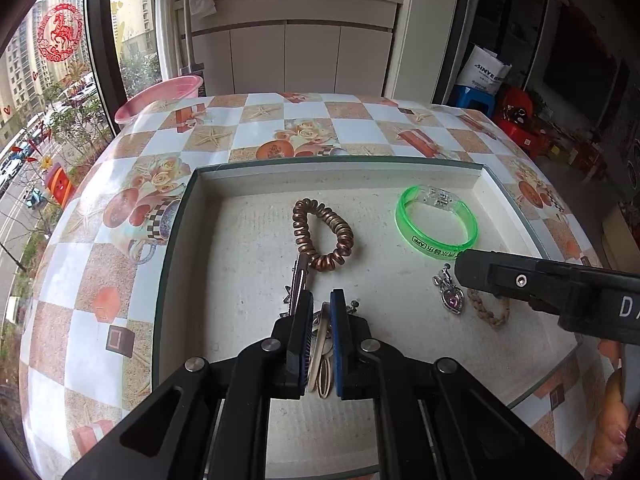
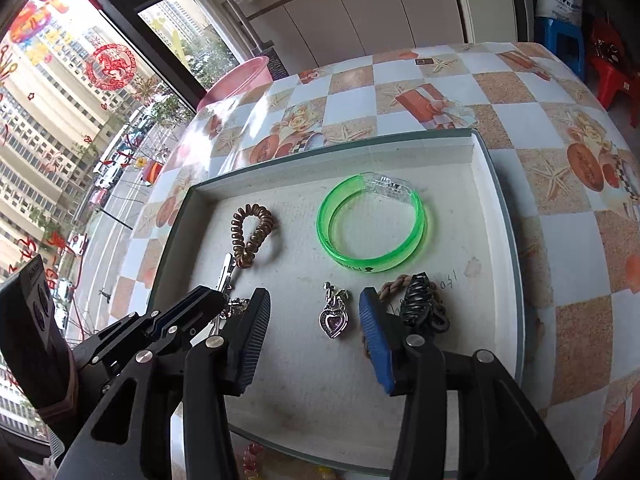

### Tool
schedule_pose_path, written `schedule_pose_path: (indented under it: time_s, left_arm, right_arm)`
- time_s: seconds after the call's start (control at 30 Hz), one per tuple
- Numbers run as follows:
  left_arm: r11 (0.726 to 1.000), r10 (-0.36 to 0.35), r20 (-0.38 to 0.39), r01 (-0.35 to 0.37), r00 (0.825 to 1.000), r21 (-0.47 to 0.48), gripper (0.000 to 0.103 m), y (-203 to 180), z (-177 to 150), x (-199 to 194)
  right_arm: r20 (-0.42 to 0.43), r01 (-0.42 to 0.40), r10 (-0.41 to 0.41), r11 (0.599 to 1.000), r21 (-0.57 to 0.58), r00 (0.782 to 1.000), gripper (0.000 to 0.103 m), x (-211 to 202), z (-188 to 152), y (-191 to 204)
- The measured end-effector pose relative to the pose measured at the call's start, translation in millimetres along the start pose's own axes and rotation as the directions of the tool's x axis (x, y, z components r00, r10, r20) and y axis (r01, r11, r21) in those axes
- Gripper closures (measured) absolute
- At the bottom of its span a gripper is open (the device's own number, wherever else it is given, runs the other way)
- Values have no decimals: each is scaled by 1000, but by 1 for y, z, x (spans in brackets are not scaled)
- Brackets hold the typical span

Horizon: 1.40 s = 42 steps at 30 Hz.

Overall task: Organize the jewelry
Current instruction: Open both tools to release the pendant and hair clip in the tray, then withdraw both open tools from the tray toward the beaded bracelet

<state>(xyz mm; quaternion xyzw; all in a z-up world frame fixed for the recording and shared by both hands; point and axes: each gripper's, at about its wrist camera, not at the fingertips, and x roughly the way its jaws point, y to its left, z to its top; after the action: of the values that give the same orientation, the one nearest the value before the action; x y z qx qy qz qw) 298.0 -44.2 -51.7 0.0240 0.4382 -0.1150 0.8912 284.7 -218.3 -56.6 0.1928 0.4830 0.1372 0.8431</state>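
A shallow white tray [image 1: 340, 178] [image 2: 496, 200] holds the jewelry. In it lie a green plastic bangle [image 1: 437, 222] [image 2: 370, 222], a bronze coil bracelet [image 1: 323, 234] [image 2: 253, 236], a purple heart pendant [image 1: 452, 296] [image 2: 335, 318], a braided tan band [image 1: 490, 308] [image 2: 394, 284] and a black claw clip [image 2: 420, 304]. My left gripper [image 1: 321, 312] [image 2: 208, 300] is shut on a bundle of pale rings and a silver clip [image 1: 322, 356] above the tray floor. My right gripper [image 2: 314, 316] [image 1: 460, 266] is open around the pendant.
The tray sits on a table with a checkered flower-and-starfish cloth [image 1: 256, 128] [image 2: 432, 92]. A pink basin [image 1: 160, 94] [image 2: 240, 78] stands at the far left edge by the window. White cabinets stand behind the table.
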Motion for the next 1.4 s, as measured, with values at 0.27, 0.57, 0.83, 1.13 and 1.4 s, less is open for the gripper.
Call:
schedule_pose_path:
  time_s: [0.27,0.57,0.83,1.13,1.4]
  left_arm:
    - [1000,26,17,-26,1000,1,82,-5,4,-8]
    - [999,33,21,-34,999,13,82,-11,6,-17]
    - [999,38,35,-39,999,13,81,-9,8,-30]
    - [998,63,80,-62,995,-21,0,-4,0,-52]
    - [997,80,92,-81,993,3,0,-7,-11,-78]
  right_arm:
    - [52,-48,44,997,66,998,42,-25,1,-12]
    - [83,-58,50,993,100,995,41,-43,-4,-23]
    - [71,-29,22,994,107,997,32,-49,-15,-33]
    - [73,19,-26,996,87,997,25,-64,-22,-34]
    - [58,71,-75,995,75,995,17,-69,-37,-31]
